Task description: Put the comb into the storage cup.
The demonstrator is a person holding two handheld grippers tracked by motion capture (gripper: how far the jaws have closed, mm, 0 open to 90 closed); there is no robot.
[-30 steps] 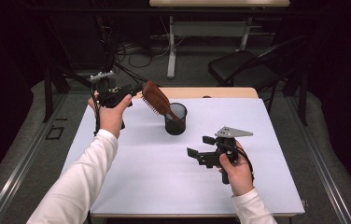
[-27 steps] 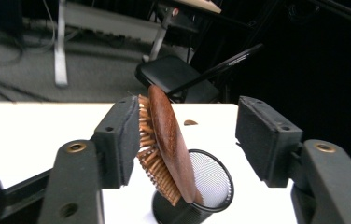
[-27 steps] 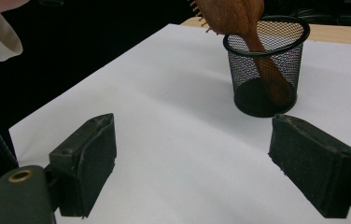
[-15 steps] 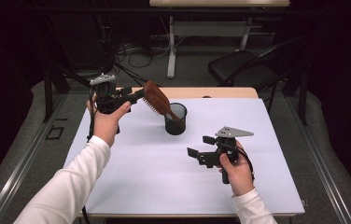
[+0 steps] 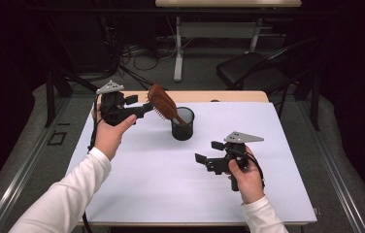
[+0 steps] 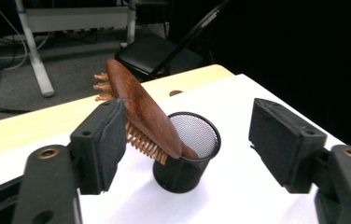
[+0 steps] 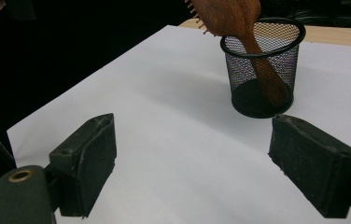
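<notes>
A brown wooden hairbrush [image 5: 163,103] stands handle-down in a black mesh cup [image 5: 182,124] and leans left over its rim. My left gripper [image 5: 141,103] hovers beside the brush head. In the left gripper view its jaws have just been opening. They stand wide apart around the brush [image 6: 141,109] and cup [image 6: 187,158], and no pad presses on the brush. My right gripper [image 5: 208,151] rests low over the white sheet, open and empty. The right gripper view shows the cup [image 7: 262,70] and brush [image 7: 232,16] farther off.
A white sheet [image 5: 171,179] covers the table, with a wooden strip [image 5: 229,96] along its far edge. Beyond that edge stand a black folding chair [image 5: 251,73] and another table's legs [image 5: 178,48]. Cables lie on the floor.
The left gripper's jaws have spread apart off the brush head. The brush stays leaning in the cup. The right gripper has not moved.
</notes>
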